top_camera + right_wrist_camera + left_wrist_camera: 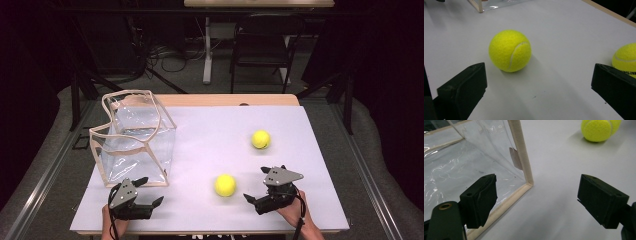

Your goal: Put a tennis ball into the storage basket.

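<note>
Yellow felt stood out against the pale table: the near ball lay at lower centre of the high view, the far ball right of centre and higher, the two well apart. The right gripper sat at lower right, just beside the near ball, jaws spread wide and holding nothing; in its own view that ball lay ahead of the gap, left of its middle, and the far ball peeked past the right jaw. The left gripper rested at lower left with jaws also apart and empty, its left jaw close to the bottom front corner of the clear bag, which stood open-topped at left of the frame; in the left gripper view the bag's trim ran between the jaws. The likely job was to grasp the near ball and drop it in the bag. The risk, as I judged it, lay in the approach: the ball sat off-centre to the gap, so one jaw could meet it first and roll it away across the smooth top. The bag's soft, sagging rim could also fold inward under a nudge and narrow the opening.
</note>
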Available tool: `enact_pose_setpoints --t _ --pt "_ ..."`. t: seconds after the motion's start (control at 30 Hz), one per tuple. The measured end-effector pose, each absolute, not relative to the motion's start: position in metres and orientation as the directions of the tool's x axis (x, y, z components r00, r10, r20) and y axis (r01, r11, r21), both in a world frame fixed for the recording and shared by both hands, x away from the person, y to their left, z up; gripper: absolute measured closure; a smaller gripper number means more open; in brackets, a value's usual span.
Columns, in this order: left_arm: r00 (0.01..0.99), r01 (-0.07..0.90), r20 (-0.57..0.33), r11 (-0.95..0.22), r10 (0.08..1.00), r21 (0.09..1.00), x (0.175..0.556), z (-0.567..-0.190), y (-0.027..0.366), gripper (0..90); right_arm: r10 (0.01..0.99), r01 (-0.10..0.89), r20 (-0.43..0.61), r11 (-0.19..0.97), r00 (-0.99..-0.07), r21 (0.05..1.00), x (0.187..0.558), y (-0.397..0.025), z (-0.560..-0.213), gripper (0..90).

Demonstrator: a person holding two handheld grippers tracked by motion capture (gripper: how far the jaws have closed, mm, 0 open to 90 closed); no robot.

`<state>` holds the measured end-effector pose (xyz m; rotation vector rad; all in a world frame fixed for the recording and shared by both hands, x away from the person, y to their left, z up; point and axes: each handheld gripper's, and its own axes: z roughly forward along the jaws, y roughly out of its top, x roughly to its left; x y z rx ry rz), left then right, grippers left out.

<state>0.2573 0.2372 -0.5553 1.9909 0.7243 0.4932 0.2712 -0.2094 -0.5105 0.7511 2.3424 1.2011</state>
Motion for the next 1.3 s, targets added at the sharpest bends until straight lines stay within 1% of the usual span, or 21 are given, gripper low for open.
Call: enact_pose_setpoints --t 0.5,0.9,1.3 --pt "0.750 0.286 0.064 -0.410 0.658 0.866 0.257 -0.555 0.234 16.0 0.599 0.300 -0.075 0.501 -0.797 0.812 0.284 -0.194 -0.509 0.0" --pt "0.756 0.283 0.065 -0.414 0.651 0.865 0.261 -0.555 0.231 16.0 0.557 0.330 -0.030 0.533 -0.830 0.779 0.297 -0.172 -0.509 0.0" --pt "0.757 0.287 0.064 -0.419 0.650 0.861 0.263 -0.556 0.232 16.0 0.534 0.332 -0.023 0.559 -0.845 0.760 0.301 -0.157 -0.513 0.0"
